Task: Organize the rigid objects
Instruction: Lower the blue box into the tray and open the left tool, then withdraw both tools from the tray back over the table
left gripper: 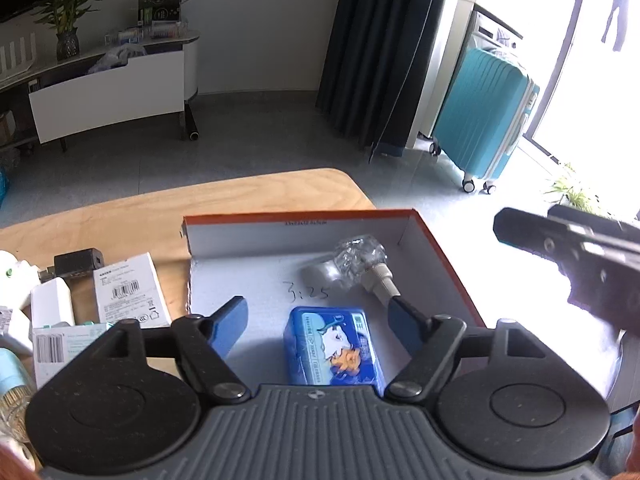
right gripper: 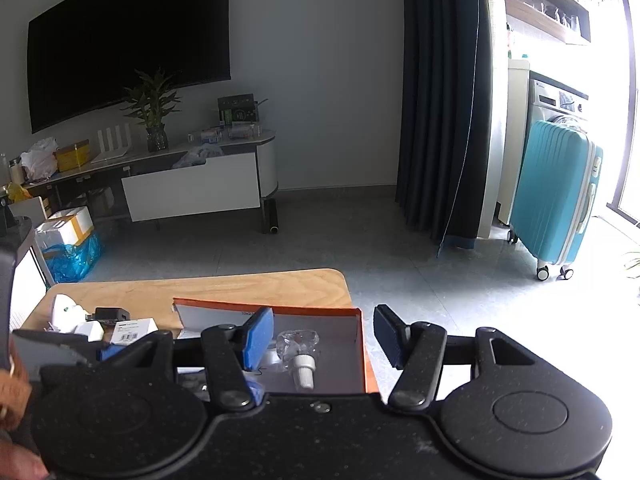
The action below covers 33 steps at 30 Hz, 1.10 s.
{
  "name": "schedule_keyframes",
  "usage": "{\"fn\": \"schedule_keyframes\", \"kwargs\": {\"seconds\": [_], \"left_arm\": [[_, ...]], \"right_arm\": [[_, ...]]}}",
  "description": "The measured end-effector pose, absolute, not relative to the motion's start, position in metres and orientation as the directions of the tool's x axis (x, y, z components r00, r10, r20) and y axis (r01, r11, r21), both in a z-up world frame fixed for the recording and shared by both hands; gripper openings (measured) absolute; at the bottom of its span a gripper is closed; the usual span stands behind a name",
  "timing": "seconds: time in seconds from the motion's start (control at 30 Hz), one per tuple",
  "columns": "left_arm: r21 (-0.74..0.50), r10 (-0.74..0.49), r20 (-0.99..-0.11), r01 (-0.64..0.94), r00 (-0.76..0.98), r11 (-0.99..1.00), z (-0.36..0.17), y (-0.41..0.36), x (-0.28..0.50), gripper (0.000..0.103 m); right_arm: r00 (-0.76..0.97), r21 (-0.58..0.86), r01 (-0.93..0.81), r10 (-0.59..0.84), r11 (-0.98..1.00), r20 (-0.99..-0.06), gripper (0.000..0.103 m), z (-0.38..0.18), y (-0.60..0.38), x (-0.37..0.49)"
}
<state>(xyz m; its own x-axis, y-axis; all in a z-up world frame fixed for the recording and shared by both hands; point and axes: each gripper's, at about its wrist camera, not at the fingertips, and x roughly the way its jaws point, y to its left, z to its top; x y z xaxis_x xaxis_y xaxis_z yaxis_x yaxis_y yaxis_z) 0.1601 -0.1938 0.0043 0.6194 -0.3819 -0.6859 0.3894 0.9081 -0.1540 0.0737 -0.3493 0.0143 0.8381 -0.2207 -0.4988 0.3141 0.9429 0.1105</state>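
The left gripper (left gripper: 318, 322) hangs over an orange-edged cardboard box (left gripper: 440, 248) on the wooden table (left gripper: 120, 216), its 2 blue-padded fingers spread wide with nothing between them. Directly below the gap, a blue tin (left gripper: 334, 346) with a cartoon picture lies flat on the box floor (its near end is hidden by the gripper body). Farther in, a clear plastic bottle (left gripper: 358, 264) with a white nozzle lies on its side, the nozzle tip just beside the right pad. Handwriting reading 3:25 (left gripper: 306, 292) sits on the floor between the tin and the bottle.

The right gripper (right gripper: 324, 340) is also wide open and holds nothing; it hovers at the box's right wall, with the left finger over the box and the right finger outside it.

Left of the box, white cartons (left gripper: 128, 296) and a black adapter (left gripper: 78, 262) crowd the table.
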Motion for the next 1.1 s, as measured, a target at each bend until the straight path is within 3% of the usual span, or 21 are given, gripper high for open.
{"fn": "schedule_keyframes", "kwargs": {"seconds": [0.4, 1.1], "left_arm": [[-0.108, -0.308, -0.692, 0.328, 0.653, 0.939, 0.022, -0.167, 0.138, 0.092], [-0.075, -0.199, -0.712, 0.209, 0.673, 0.975, 0.024, -0.100, 0.109, 0.096]], "right_arm": [[0.841, 0.101, 0.295, -0.209, 0.950, -0.498, 0.078, 0.021, -0.327, 0.062], [0.835, 0.110, 0.214, -0.123, 0.971, -0.536, 0.082, 0.017, -0.271, 0.062]]}}
